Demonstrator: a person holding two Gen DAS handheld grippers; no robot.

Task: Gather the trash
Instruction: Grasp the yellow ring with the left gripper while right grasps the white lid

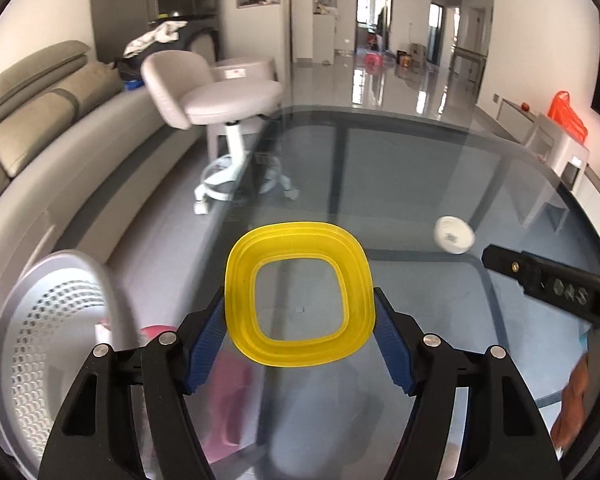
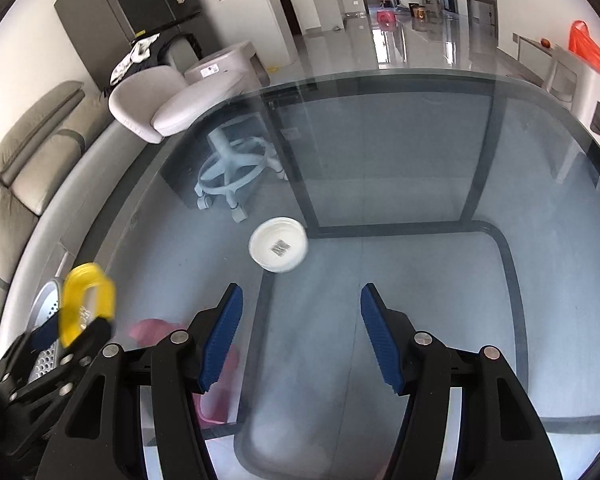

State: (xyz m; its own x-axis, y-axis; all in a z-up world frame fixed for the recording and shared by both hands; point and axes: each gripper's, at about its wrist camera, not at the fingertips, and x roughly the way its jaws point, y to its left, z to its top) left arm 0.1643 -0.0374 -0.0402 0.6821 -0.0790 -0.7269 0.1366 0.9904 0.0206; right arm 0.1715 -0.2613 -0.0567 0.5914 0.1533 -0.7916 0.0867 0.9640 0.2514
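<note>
Left gripper (image 1: 300, 316) is angled down over the glass table (image 1: 420, 168), and its blue pads (image 1: 206, 344) are pinched on both sides of a yellow square ring lid (image 1: 298, 294), which looks lifted clear of the glass. In the right wrist view the same lid (image 2: 86, 304) sits at the far left, blurred, with the gripper under it mostly cut off by the frame edge.

Right gripper (image 2: 302, 332) also tilts down at the table, jaws parted about halfway with nothing between them. A white round lid (image 2: 279, 249) lies on the glass just beyond its fingertips, not touching. The label on it is too smeared to read.

A white perforated bin (image 1: 56, 344) sits low on the near left, beside the table, partly out of frame. Something pink (image 2: 216, 380) shows through the glass below; can't tell what it is. A hand (image 1: 580, 400) is half visible, blurry, at the right edge of the left wrist view.
</note>
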